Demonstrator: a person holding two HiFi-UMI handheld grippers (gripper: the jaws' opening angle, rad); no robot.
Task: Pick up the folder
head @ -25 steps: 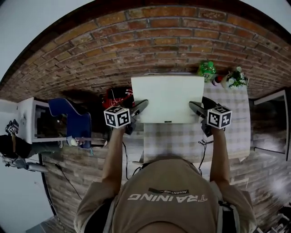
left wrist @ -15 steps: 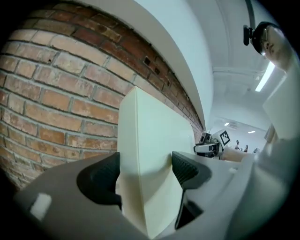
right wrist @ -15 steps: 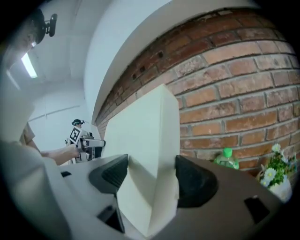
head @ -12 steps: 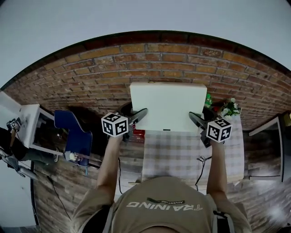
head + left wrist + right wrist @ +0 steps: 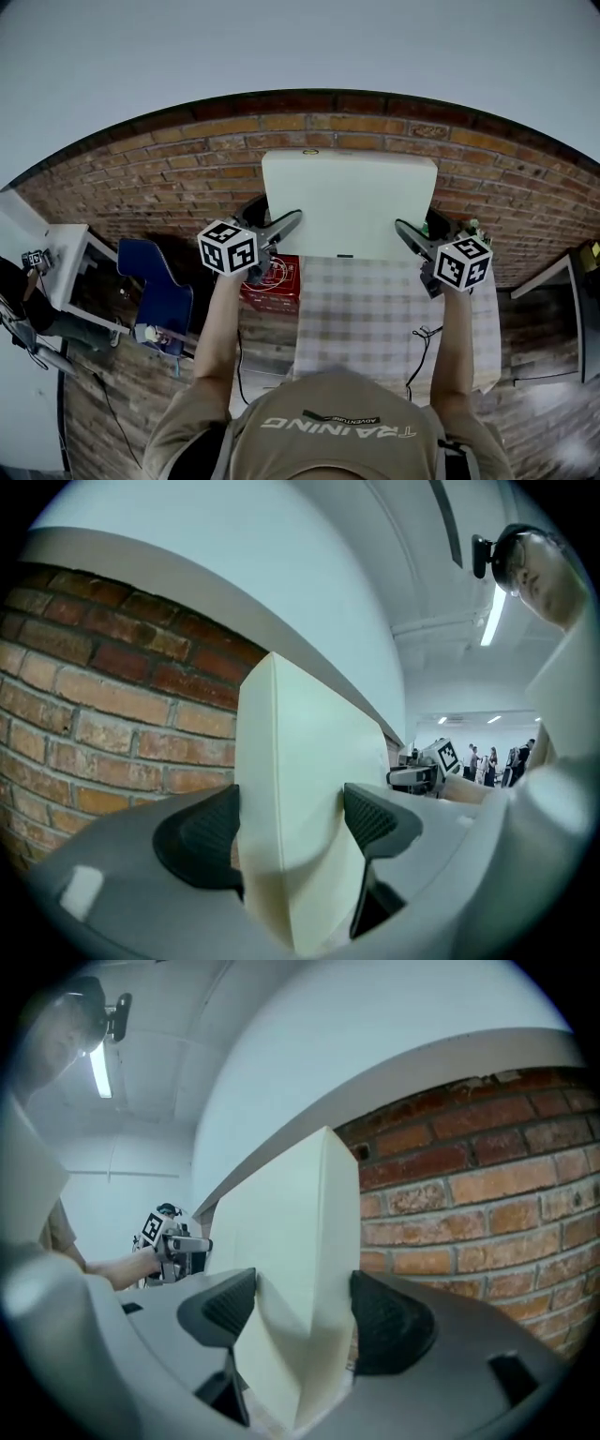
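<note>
A cream-white folder (image 5: 349, 202) hangs in the air in front of the brick wall, well above the table. My left gripper (image 5: 278, 228) is shut on its left edge and my right gripper (image 5: 410, 232) is shut on its right edge. In the left gripper view the folder (image 5: 300, 799) is pinched upright between both dark pads, with the other gripper (image 5: 417, 775) visible beyond it. In the right gripper view the folder (image 5: 295, 1279) sits squeezed between the pads, and the left gripper (image 5: 173, 1241) shows in the distance.
Below lies a table with a checked cloth (image 5: 375, 319). A red box (image 5: 277, 281) and a blue chair (image 5: 155, 291) stand to the left on the floor. A plant (image 5: 473, 230) peeks out at the table's far right corner. A brick wall (image 5: 169, 169) rises behind.
Both grippers have lifted the folder higher, and the view has tilted up. The folder now covers the green item and most of the plant on the table.
</note>
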